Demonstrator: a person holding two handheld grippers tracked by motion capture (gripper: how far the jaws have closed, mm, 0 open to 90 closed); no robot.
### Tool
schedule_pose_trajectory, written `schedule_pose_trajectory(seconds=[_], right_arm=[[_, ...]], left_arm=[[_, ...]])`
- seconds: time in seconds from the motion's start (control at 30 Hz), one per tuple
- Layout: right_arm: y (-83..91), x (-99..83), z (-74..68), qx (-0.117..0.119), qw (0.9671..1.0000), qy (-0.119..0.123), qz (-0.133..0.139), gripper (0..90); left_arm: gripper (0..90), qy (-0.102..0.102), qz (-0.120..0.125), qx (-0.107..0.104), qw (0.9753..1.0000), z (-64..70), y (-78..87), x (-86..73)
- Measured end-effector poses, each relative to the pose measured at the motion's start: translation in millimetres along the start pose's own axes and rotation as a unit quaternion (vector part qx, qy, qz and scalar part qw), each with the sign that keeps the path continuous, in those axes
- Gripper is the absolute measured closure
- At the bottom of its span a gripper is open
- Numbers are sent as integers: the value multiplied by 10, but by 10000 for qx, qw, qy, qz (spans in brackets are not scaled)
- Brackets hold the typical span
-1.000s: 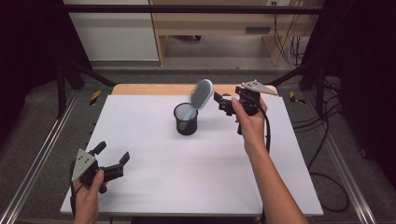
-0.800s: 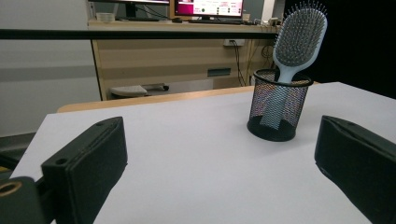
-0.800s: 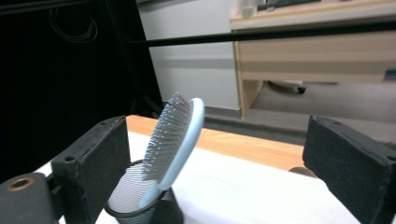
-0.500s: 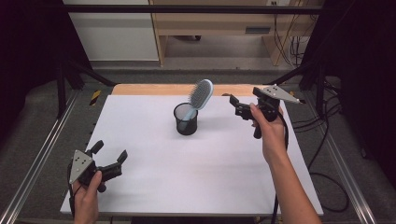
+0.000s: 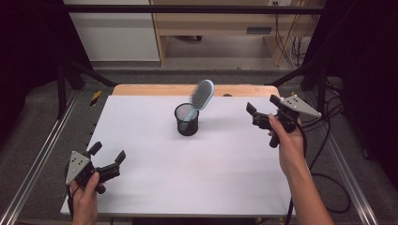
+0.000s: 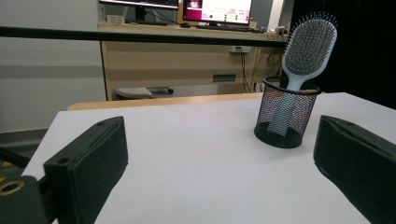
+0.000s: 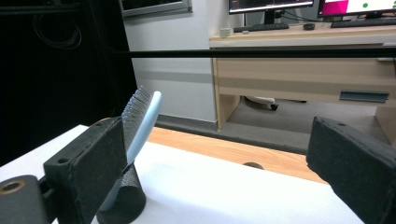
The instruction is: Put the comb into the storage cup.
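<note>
A light blue hairbrush (image 5: 202, 95) stands handle-down in a black mesh cup (image 5: 187, 123) at the far middle of the white table (image 5: 197, 173), its bristled head leaning up to the right. My right gripper (image 5: 254, 116) hovers open to the right of the cup, well apart from it. In the right gripper view the brush (image 7: 143, 119) and cup (image 7: 125, 198) sit just behind the left jaw. My left gripper (image 5: 109, 153) is held open near the front left corner. From the left gripper view the cup (image 6: 286, 113) and brush (image 6: 309, 43) stand ahead at the right.
A wooden strip (image 5: 155, 89) runs along the table's far edge. Metal rails (image 5: 37, 164) flank the table, and cables (image 5: 328, 154) trail at the right. A wooden desk (image 6: 187, 65) with monitors stands beyond the table.
My right gripper has drawn back to the right, away from the brush head, and stands open. The brush stays in the cup. The left gripper has shifted only slightly.
</note>
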State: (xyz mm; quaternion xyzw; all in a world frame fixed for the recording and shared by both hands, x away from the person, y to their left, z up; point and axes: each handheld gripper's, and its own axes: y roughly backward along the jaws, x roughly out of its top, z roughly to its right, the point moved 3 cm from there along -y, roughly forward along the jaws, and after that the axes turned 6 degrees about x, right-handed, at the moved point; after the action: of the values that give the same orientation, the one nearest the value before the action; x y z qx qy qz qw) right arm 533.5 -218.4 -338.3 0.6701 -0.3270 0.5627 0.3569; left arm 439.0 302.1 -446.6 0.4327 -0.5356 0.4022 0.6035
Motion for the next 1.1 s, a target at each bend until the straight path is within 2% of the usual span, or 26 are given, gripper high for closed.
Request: schedule_pose_trajectory(seconds=[0.13,0.27,0.47,0.97,1.1], right_arm=[[112,-31,62,-103,9999,102,-19,49],[211,-67,108,-145,9999,66,8,48],[344,-159,126,-179,9998,111,-34,47],[648,-372,152,-262,9991,346,-24,45],[701,-434,188,-310,9991,294,4,44]], left_arm=[[21,37,26,-19,10000,4,-1,1],[18,34,35,-29,10000,6,5,5],[16,60,114,-58,9999,-2,19,24],[15,106,91,-68,9999,-27,41,26],[15,124,60,-103,9999,-28,44,22]])
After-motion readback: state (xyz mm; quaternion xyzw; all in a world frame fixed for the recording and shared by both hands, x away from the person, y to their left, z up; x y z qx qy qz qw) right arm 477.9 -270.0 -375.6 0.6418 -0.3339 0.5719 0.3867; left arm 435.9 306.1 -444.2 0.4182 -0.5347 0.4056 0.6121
